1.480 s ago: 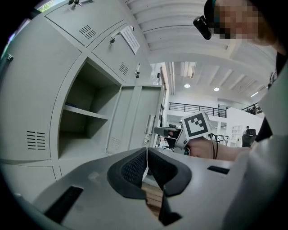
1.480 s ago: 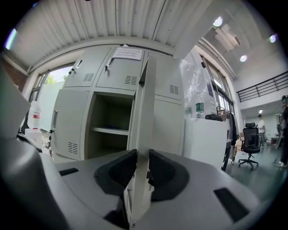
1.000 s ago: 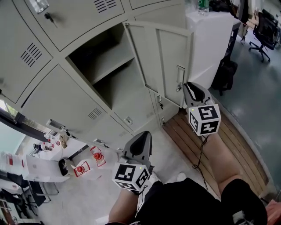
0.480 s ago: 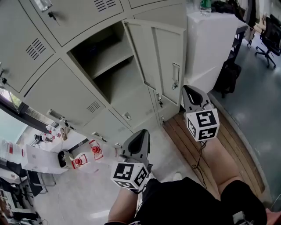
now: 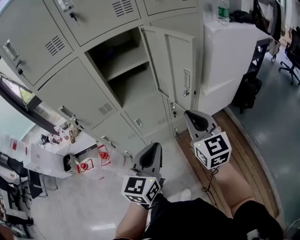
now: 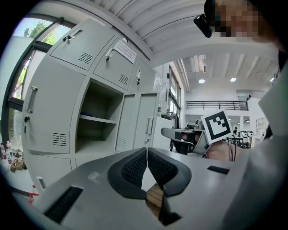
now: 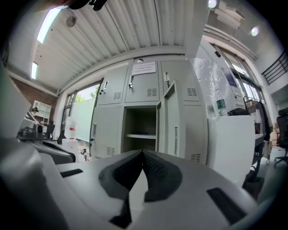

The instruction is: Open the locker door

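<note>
1. At nine o'clock in the head view I see the bank of grey lockers, its other doors closed. Small red-and-white items lie on the floor below it; I cannot tell what they are.
2. The open compartment sits at about eleven o'clock. A single shelf crosses it, and the part I can see holds nothing.
3. My left hand-held gripper is at six o'clock, low in the view and well apart from the lockers. In its own view the ribbed pads meet at the tip with nothing between them, so it is closed and empty.
4. The locker door stands at twelve o'clock, swung wide out from the compartment's right edge. Its handle faces the room.
5. My right hand-held gripper is at about four o'clock from centre, just below the door's handle and not touching it. In its own view the jaws are pressed together, closed on nothing, and the open door stands straight ahead beside the compartment.
6. At two o'clock a white cabinet stands beside the lockers, with a green-labelled bottle on top.
7. Wooden planking covers the floor at four o'clock, under my right arm.
</note>
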The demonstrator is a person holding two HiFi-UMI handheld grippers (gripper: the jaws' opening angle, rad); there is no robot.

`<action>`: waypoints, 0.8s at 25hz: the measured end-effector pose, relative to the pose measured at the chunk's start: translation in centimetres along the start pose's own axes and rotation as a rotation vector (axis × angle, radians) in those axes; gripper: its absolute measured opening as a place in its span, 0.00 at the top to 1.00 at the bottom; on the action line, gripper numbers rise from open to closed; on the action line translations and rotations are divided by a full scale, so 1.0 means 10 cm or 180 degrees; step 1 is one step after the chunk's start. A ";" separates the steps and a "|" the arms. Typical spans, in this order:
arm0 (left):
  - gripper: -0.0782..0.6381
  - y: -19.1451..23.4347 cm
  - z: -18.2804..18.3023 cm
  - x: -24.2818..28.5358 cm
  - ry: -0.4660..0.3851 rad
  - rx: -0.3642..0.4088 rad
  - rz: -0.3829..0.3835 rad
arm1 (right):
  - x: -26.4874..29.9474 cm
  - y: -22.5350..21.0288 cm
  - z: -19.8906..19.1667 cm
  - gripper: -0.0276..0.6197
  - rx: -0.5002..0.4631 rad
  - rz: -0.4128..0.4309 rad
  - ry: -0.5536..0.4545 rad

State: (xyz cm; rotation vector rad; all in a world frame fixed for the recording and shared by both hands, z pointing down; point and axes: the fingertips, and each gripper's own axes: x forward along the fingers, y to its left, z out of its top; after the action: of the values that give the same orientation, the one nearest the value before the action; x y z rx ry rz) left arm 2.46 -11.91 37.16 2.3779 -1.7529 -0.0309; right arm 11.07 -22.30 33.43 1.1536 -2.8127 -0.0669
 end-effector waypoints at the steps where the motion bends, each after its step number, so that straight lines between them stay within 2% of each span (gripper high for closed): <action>1: 0.87 0.01 -0.01 -0.04 0.0001 -0.0002 0.0040 | -0.02 0.07 -0.01 0.87 0.0021 0.0064 0.0003; 11: 0.87 0.13 -0.07 -0.42 0.0019 0.0005 0.0230 | -0.07 0.70 -0.13 0.87 0.0237 0.0467 0.0068; 20: 0.87 0.44 -0.04 -0.80 -0.0018 0.0032 0.0254 | -0.01 1.38 -0.11 0.87 0.0250 0.0620 0.0138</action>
State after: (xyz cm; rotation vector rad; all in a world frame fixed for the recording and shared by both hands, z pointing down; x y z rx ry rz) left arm -4.07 -5.52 37.52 2.3145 -1.8532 -0.0178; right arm 1.58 -12.41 35.60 0.8773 -2.8956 0.0834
